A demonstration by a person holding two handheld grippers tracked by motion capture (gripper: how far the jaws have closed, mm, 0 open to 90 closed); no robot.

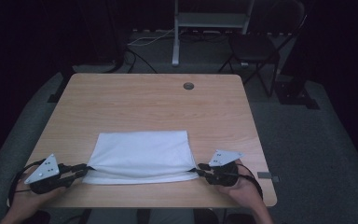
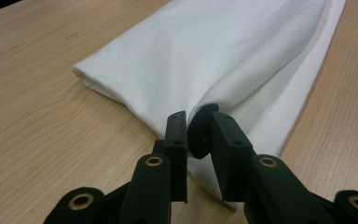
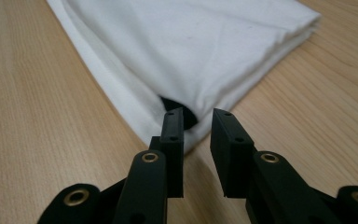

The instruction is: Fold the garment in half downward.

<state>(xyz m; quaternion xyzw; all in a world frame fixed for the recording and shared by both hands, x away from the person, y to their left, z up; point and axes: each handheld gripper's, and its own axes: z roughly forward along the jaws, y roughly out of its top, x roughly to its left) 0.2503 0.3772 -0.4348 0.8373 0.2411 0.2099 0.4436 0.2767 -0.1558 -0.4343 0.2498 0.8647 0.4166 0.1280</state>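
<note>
A folded white cloth [image 1: 141,154] lies on the near half of the wooden tabletop [image 1: 140,100], roughly centred left to right, its near edge close to the tabletop's near edge. The upper layer is folded back over a lower layer, which shows as a thin strip along the near side.

The left tool [image 1: 85,170] sits at the cloth's near left corner, held in the person's left hand [image 1: 30,196]. In the left gripper view its jaws stand only narrowly apart, with the cloth's corner [image 2: 242,88] drawn into the gap between them; the cloth bunches at that point and appears gripped.

The right tool [image 1: 199,171] sits at the cloth's near right corner, held in the right hand [image 1: 242,186]. In the right gripper view its jaws stand moderately apart. The cloth's corner [image 3: 191,56] lies against the left-hand jaw, with a dark opening in the fold just behind that jaw's tip; the other jaw is clear of the cloth, over bare wood. The tool has no closed hold on the cloth.

Both tools point inward toward each other along the cloth's near edge. A small round grommet [image 1: 188,86] is set in the far part of the tabletop, well apart from the cloth.
</note>
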